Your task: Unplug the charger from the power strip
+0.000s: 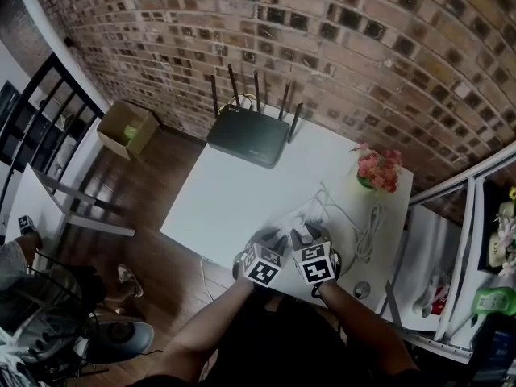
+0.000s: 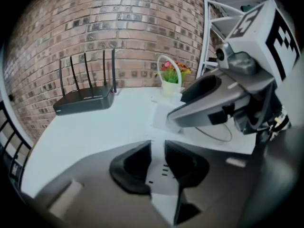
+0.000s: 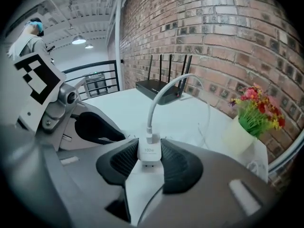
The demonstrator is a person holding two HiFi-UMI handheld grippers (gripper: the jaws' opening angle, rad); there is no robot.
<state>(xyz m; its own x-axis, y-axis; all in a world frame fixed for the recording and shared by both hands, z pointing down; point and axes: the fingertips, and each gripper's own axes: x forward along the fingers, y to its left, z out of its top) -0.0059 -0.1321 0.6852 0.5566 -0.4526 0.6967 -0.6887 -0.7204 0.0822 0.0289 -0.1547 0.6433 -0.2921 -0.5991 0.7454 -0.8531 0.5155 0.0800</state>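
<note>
A white charger [image 3: 149,154] marked 100w stands plugged into the white power strip [image 3: 141,190], and its white cable [image 3: 156,99] arches up and away over the table. My right gripper [image 3: 149,161] is shut on the charger, one dark ribbed pad against each side. My left gripper [image 2: 158,163] straddles the power strip [image 2: 163,177], whose slots show in the narrow gap, and its pads press the strip's two long edges. In the head view both grippers, left [image 1: 270,244] and right [image 1: 310,236], sit side by side near the table's front edge.
A black router [image 1: 248,133] with several antennas stands at the back of the white table [image 1: 226,192]. A pot of pink flowers [image 1: 377,170] is at the back right, with loose white cable [image 1: 371,232] coiled below it. A metal shelf [image 1: 484,240] stands to the right.
</note>
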